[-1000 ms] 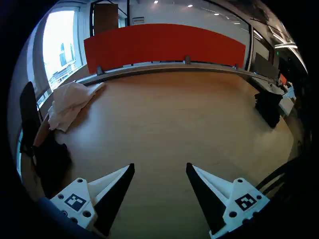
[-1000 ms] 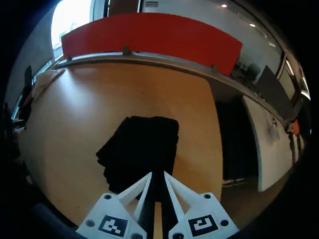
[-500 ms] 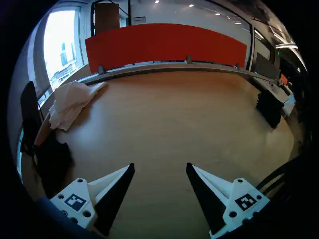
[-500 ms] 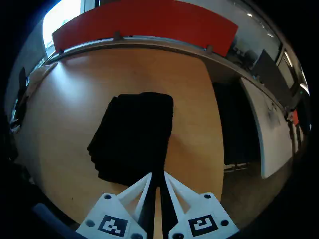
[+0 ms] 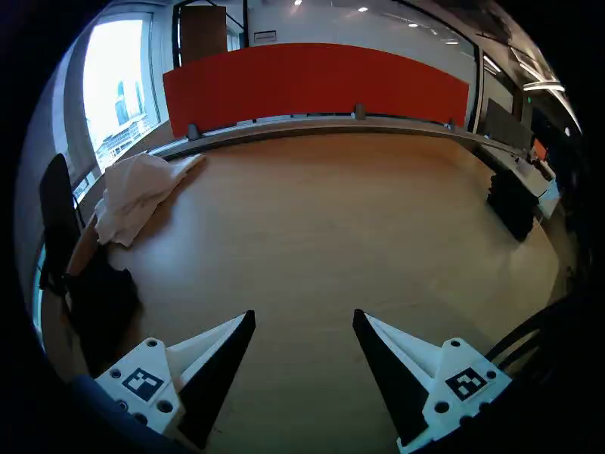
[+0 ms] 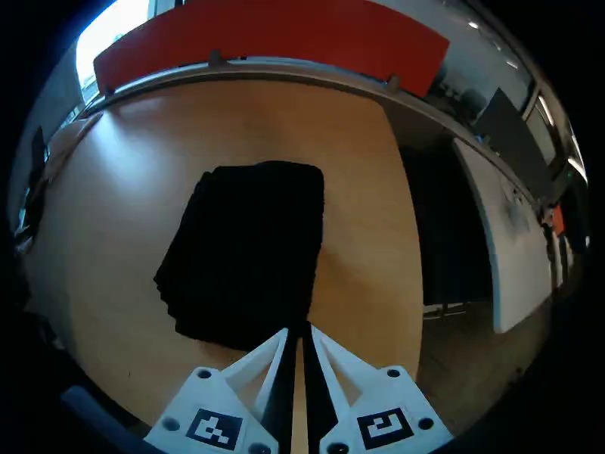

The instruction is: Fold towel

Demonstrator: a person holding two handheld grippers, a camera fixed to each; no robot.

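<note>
The right gripper (image 6: 300,333) has its fingers together at the near edge of the towel (image 6: 246,253) (whether it grips, I cannot tell). The left gripper (image 5: 302,313), fingers apart, is well apart from the towel.

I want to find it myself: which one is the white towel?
Find the wide wooden table in front of the red screen. At its far corner beside the window lies the white towel, a crumpled heap, while the black pile across the table is neatly stacked.
</note>
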